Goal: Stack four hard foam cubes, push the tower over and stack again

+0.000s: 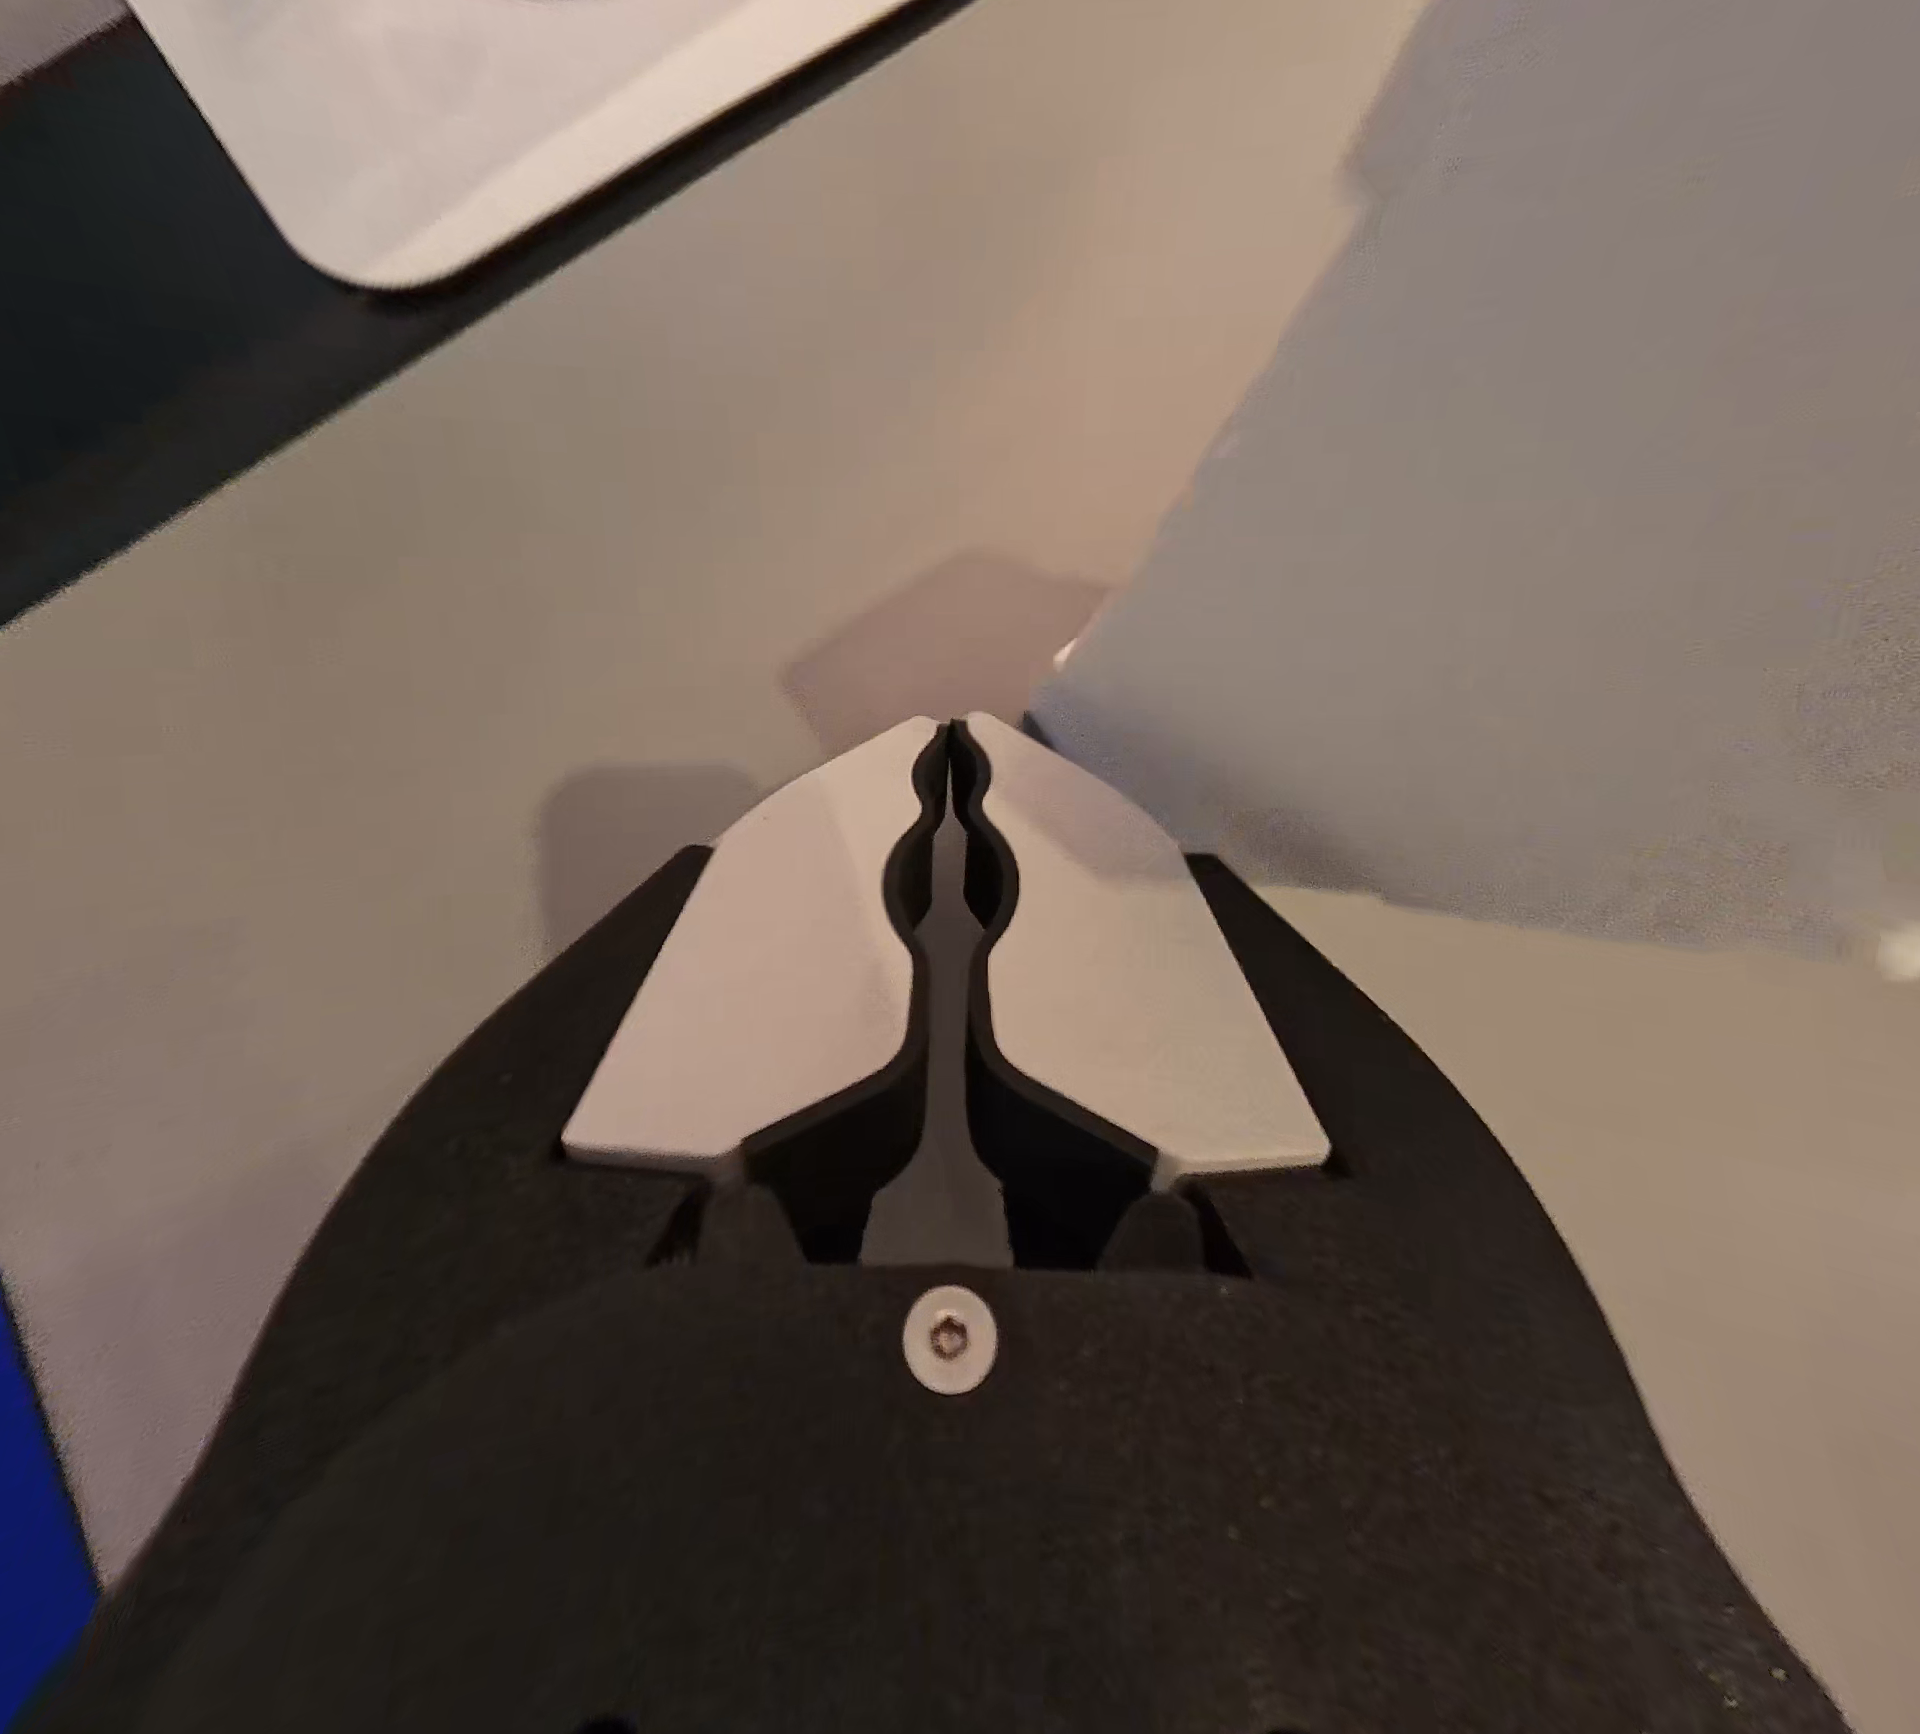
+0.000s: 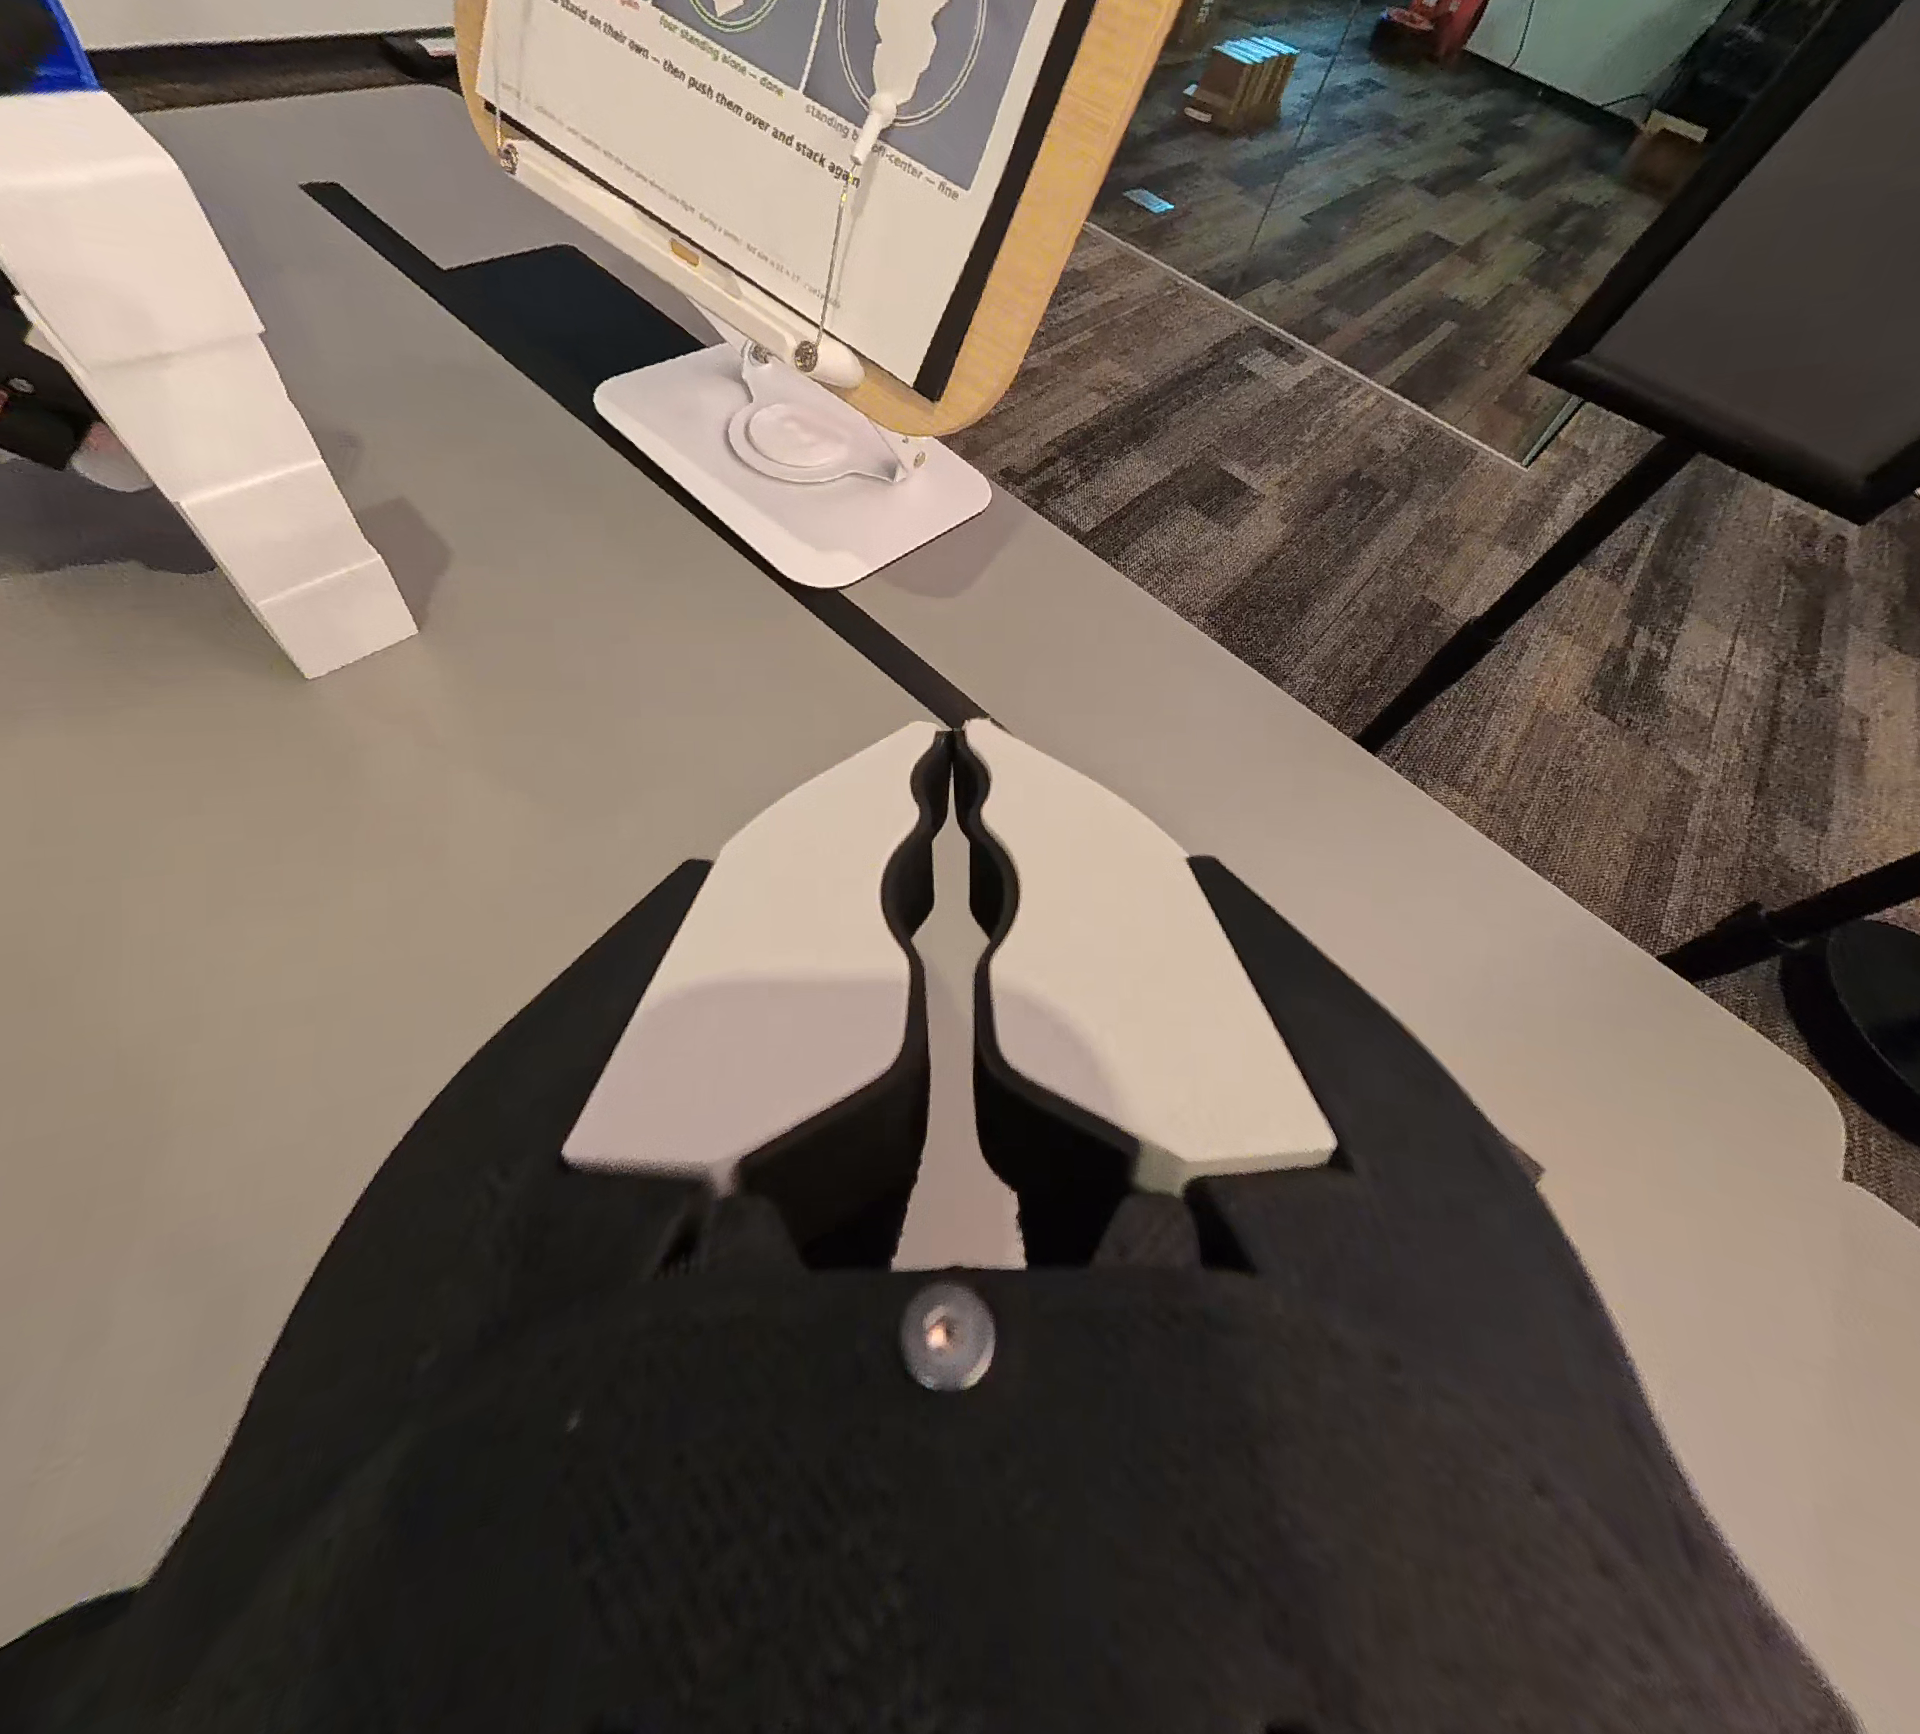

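Observation:
A tower of white foam cubes [image 2: 208, 396] stands tilted on the grey table [image 2: 520, 801], its top leaning to the left in the right wrist view. In the left wrist view the tower [image 1: 1507, 437] is a blurred white mass on the right, leaning away. My left gripper [image 1: 951, 728] is shut and empty, with its tip right beside the tower's lower edge. My right gripper [image 2: 954, 734] is shut and empty over the table, well to the right of the tower. A dark shape [image 2: 26, 406] shows behind the tower at the left edge.
An instruction board [image 2: 790, 22] on a white stand base [image 2: 821, 489] sits at the table's far edge; the base also shows in the left wrist view [image 1: 520, 74]. Past the table edge is carpet floor [image 2: 1455, 437] and a dark table [image 2: 1766, 334]. A blue object [image 1: 31, 1476] is at the lower left. The grippers' ends are close to 40 cm from one another.

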The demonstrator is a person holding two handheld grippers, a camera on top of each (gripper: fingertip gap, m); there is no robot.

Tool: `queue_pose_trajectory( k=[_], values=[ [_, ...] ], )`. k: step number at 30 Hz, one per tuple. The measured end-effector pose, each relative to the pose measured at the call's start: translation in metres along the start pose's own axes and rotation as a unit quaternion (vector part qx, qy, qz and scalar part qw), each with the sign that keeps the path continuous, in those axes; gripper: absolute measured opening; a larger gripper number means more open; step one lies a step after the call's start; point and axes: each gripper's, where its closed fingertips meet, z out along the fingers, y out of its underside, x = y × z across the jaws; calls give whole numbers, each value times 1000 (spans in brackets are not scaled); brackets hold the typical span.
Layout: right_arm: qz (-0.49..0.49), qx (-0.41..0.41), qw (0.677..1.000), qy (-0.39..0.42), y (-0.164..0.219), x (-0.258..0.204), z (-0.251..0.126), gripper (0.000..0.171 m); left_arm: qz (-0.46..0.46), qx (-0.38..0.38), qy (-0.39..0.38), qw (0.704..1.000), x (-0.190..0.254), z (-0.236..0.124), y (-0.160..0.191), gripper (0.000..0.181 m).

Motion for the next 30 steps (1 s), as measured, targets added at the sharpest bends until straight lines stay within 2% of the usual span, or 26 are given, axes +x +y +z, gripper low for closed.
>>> queue_pose_trajectory(
  k=[8,11,15,17,20,24,28,30],
  values=[
    [-7,-3,1000,-12,-2,-5,0,1,85,9,9,996,71,-4,-59,0],
    [-3,-7,1000,-15,3,-3,-1,1,114,9,12,993,92,-2,-69,0],
    [3,-12,1000,-12,12,2,-5,2,95,31,33,994,101,-7,-77,0],
    [9,-10,1000,-13,16,5,-8,4,84,66,40,993,98,-13,-80,14],
    [23,1,1000,-8,22,13,-13,11,58,130,56,988,90,-20,-79,46],
    [50,33,997,47,36,47,-23,47,24,149,99,984,87,-12,-52,83],
    [138,86,977,141,68,103,-32,59,18,191,109,975,84,-9,-45,89],
    [175,122,966,148,80,115,-25,63,35,190,123,973,90,-3,-43,99]
  ],
)
